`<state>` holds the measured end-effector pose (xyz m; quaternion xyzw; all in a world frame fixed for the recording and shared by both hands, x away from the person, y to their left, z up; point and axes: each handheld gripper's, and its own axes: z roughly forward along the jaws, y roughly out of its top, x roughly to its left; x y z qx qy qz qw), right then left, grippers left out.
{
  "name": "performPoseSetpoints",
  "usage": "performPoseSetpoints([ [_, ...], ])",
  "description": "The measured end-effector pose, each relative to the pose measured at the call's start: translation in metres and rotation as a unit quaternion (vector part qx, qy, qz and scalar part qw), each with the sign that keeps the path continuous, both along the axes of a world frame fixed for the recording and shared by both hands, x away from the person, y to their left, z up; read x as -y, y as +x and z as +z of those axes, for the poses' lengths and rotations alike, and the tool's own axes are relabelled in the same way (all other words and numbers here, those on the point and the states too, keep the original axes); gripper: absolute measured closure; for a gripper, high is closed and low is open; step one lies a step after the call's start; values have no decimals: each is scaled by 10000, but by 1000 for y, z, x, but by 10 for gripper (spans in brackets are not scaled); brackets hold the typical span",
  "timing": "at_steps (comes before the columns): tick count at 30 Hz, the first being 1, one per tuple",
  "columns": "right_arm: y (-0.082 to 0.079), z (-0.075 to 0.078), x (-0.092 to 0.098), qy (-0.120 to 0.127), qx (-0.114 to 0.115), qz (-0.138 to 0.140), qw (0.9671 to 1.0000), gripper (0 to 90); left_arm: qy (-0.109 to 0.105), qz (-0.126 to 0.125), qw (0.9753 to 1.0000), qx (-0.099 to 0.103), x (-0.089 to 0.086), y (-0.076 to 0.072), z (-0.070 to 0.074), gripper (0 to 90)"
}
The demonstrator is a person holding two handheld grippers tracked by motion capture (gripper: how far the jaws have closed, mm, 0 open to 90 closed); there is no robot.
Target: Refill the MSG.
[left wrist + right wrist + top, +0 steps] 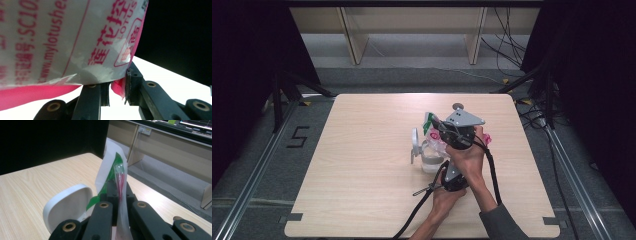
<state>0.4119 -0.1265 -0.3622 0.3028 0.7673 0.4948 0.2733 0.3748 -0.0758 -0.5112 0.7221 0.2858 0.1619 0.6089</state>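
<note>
A light wooden table (362, 200) with rounded corners stands on a grey floor (252, 165), where a black "5" (298, 136) is marked to its left. Beyond it a pale wooden bench (412, 20) on two slanted legs spans the back, with black cables (507, 45) trailing over the floor at the right. Black curtains (242, 60) close both sides, and metal rails (247, 185) run along the floor.

Wooden table (362, 190), shelving (412, 30) behind
</note>
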Motion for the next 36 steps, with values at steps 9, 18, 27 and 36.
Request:
performPoseSetpoints([
  [9,1,-1,0,23,-31,25,10000,896,-10,14,10000,-5,0,0,0,763],
  [18,-1,1,-1,19,-19,14,10000,896,-54,8,10000,-25,-1,-1,1,763],
  [27,-1,0,-2,-77,-12,36,10000,896,-88,-9,10000,-27,0,1,0,763],
  [36,1,0,-2,-36,-8,36,10000,895,-130,-34,9999,-44,0,2,0,763],
])
